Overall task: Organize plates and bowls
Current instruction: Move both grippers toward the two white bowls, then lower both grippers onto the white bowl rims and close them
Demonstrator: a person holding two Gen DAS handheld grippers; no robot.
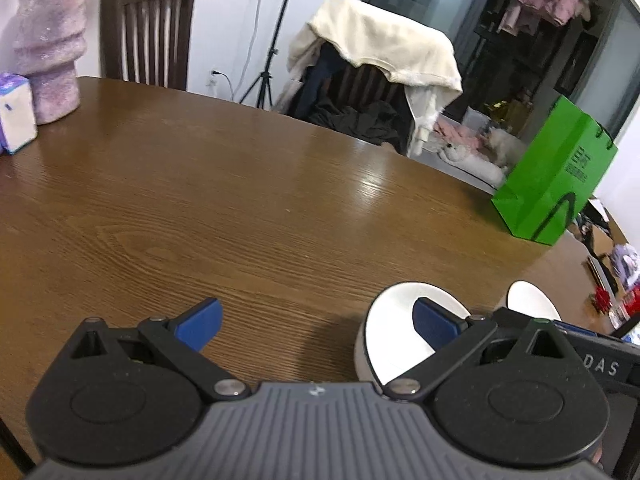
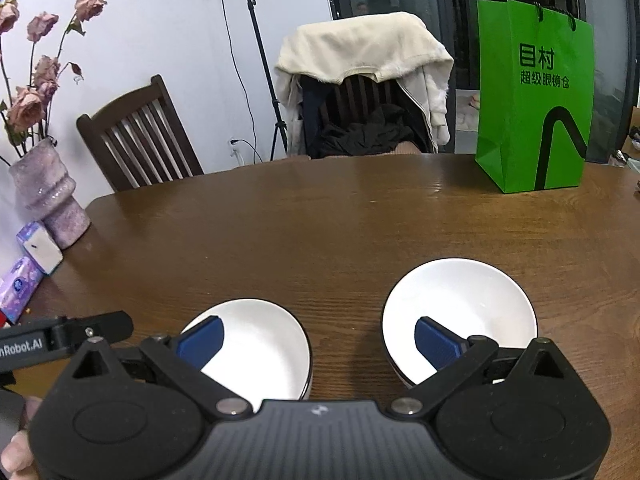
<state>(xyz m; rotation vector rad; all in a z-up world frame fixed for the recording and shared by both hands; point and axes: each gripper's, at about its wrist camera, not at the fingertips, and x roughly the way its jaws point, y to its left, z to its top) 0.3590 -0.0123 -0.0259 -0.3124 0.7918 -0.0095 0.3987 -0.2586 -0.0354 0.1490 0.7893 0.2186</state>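
Two white bowls sit near the front of the brown wooden table (image 2: 320, 220). In the right wrist view the left bowl (image 2: 260, 344) lies behind my left fingertip and the right bowl (image 2: 464, 300) behind my right fingertip. My right gripper (image 2: 319, 340) is open and hovers over the gap between them, holding nothing. My left gripper (image 1: 318, 326) is also open and empty, with bare table between its pads. Its right finger overlaps the left bowl (image 1: 396, 320). The right bowl (image 1: 532, 300) shows partly beyond it.
A green paper bag (image 2: 532, 100) stands at the far right of the table. A purple vase (image 2: 48, 196) with dried roses and tissue packs (image 2: 36, 248) sit at the left edge. Two chairs, one draped with a cream garment (image 2: 360, 52), stand beyond the table.
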